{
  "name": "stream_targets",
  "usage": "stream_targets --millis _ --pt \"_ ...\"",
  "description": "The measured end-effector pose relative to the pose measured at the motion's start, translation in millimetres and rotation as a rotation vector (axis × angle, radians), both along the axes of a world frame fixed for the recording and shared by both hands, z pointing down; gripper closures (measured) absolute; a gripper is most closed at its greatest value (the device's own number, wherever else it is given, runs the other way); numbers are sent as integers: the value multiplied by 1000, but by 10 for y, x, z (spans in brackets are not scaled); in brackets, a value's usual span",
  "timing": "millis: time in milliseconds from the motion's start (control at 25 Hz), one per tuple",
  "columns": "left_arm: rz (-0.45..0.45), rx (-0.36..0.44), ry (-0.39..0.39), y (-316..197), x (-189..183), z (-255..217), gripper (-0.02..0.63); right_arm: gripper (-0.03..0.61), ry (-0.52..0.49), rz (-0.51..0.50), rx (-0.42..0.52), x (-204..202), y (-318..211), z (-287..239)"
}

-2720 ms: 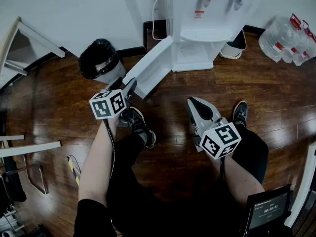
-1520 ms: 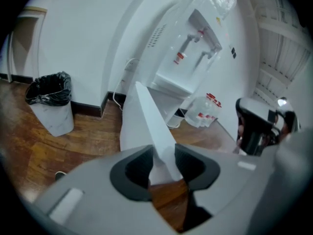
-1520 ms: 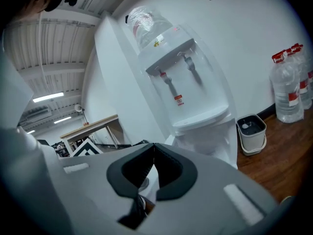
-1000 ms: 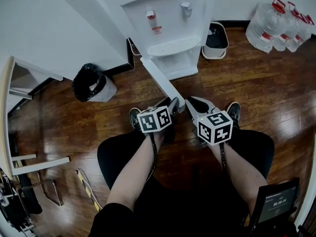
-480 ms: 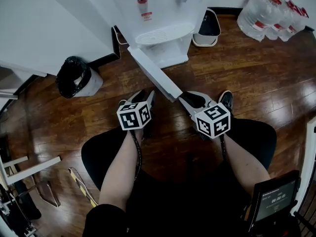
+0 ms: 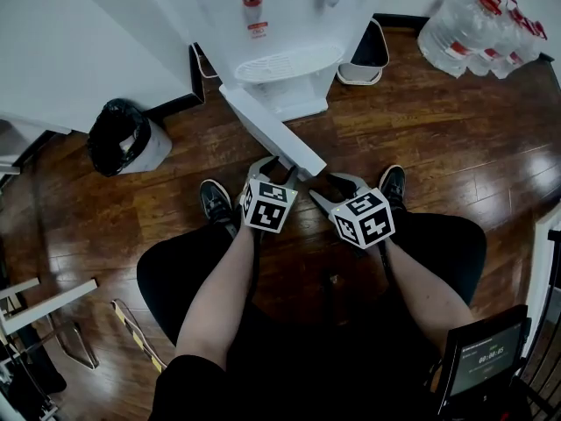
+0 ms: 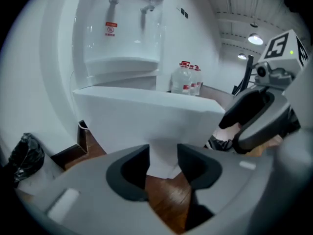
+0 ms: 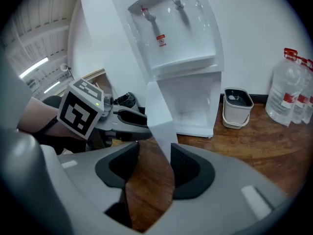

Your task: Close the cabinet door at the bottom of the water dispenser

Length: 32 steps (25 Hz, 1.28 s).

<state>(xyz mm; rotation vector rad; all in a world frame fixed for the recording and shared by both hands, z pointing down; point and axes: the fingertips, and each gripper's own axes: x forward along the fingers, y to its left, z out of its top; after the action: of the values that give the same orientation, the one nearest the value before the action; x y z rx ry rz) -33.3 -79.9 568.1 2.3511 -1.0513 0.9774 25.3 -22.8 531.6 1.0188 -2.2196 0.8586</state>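
The white water dispenser (image 6: 289, 16) stands beyond both pairs of fingers on a dark wooden floor (image 6: 456, 139). Its cabinet door (image 6: 272, 130), at the bottom, hangs open and swings out towards the person, so its free end reaches in among the fingers.

The left gripper (image 7: 163, 156) has just been opening. Its fingers (image 7: 129, 173) stand spread, with the door's lower corner in the gap between them. The right gripper (image 8: 155, 153) has just been opening too. Its fingers (image 8: 190, 173) are also spread, and the door's narrow edge sits in the gap, close against the right-hand finger.

Only the left gripper view shows the door's broad face. The right gripper view sees the door edge-on, and it alone looks into the open cabinet (image 8: 195, 104) beyond its fingers, which is white inside. Only the head view shows the person's legs, a shoe (image 6: 213, 202) just left of the left fingers, and a small screen (image 6: 478, 362) well behind the right ones.

Clear, red-capped water bottles (image 6: 478, 24) stand well beyond and to the right of the fingers. A bin (image 6: 118, 134) lined with a black bag stands well to their left, and its contents cannot be seen. A small white pail (image 8: 237, 105) stands just right of the dispenser. It is dark inside, and what it holds cannot be made out.
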Motion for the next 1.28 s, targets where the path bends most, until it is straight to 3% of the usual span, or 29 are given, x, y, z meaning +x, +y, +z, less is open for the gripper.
stream_targets --millis 200,400,640,800,1120,1280 --pt "0 7 23 -145 145 -7 382 370 15 30 14 103 -261 46" --pt "-34 -4 41 -324 117 -22 380 363 32 171 40 410 -723 61" --pt "-161 -18 32 -673 -149 57 386 303 81 226 86 668 -1215 76" --pt "-252 -6 115 -953 -138 -69 407 261 100 218 89 662 -1338 72" --pt "-292 27 146 -1202 42 -154 407 262 152 156 133 735 -1434 93" --pt "-307 29 151 -1209 47 -121 417 300 221 109 96 804 -1191 299"
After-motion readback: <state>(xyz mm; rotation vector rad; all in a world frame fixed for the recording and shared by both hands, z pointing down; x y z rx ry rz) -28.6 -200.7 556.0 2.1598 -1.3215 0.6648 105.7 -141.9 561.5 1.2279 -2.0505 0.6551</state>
